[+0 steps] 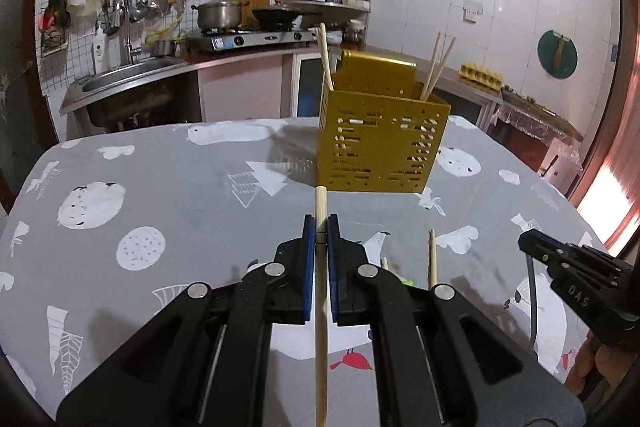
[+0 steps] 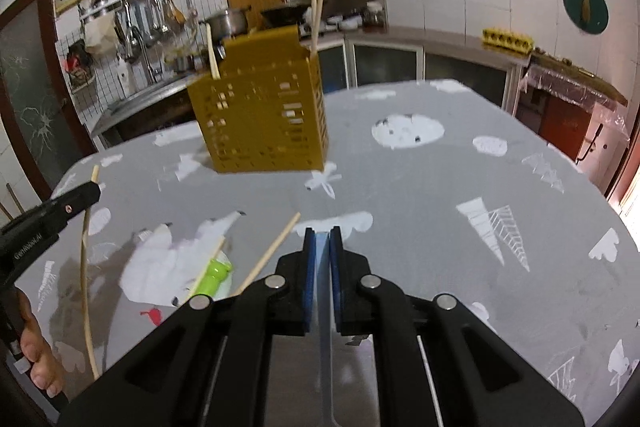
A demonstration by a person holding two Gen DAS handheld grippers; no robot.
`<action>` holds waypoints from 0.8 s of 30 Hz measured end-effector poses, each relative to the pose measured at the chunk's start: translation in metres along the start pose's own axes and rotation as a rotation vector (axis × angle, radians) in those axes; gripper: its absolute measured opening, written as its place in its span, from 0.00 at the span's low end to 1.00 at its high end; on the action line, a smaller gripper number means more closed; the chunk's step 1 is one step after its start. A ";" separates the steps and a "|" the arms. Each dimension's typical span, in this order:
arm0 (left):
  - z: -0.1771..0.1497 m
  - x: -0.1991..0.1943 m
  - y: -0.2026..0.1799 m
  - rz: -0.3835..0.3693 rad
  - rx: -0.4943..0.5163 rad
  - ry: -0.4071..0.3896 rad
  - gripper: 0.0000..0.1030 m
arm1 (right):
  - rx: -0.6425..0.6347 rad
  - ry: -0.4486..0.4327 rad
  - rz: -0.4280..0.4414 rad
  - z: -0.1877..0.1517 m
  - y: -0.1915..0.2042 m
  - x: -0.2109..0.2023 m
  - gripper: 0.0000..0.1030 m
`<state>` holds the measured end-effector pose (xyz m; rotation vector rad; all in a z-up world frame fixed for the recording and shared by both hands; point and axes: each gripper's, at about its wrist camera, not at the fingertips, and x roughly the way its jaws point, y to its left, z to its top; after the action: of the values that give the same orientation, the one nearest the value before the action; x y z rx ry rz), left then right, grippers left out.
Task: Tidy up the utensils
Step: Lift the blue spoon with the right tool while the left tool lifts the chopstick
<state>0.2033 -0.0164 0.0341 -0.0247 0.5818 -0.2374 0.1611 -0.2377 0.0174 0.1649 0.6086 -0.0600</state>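
Two grippers were pressed together: left gripper (image 1: pixel 321 227) pinching a chopstick (image 1: pixel 320 307) aimed at the holder (image 1: pixel 380 143) (presumably for insertion), right gripper (image 2: pixel 322 239) clamped on a thin flat utensil (image 2: pixel 325 339) above the desk (image 2: pixel 440 187).

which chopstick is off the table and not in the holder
The pale wooden chopstick clamped in the left gripper's jaws. Others stand in the perforated gold holder or lie on the grey patterned tablecloth.

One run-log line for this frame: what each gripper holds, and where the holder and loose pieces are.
left gripper: shut on chopstick | right gripper: shut on flat metal utensil | gold holder: upright, chopsticks inside | loose chopstick: on table
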 end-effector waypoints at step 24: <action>-0.001 -0.063 -0.005 0.009 0.033 -0.205 0.05 | -0.036 -0.340 -0.034 -0.007 0.007 -0.084 0.07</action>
<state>0.1502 -0.0070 0.0678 -0.0146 0.3741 -0.2324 0.0893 -0.2293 0.0608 0.1061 0.2730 -0.1078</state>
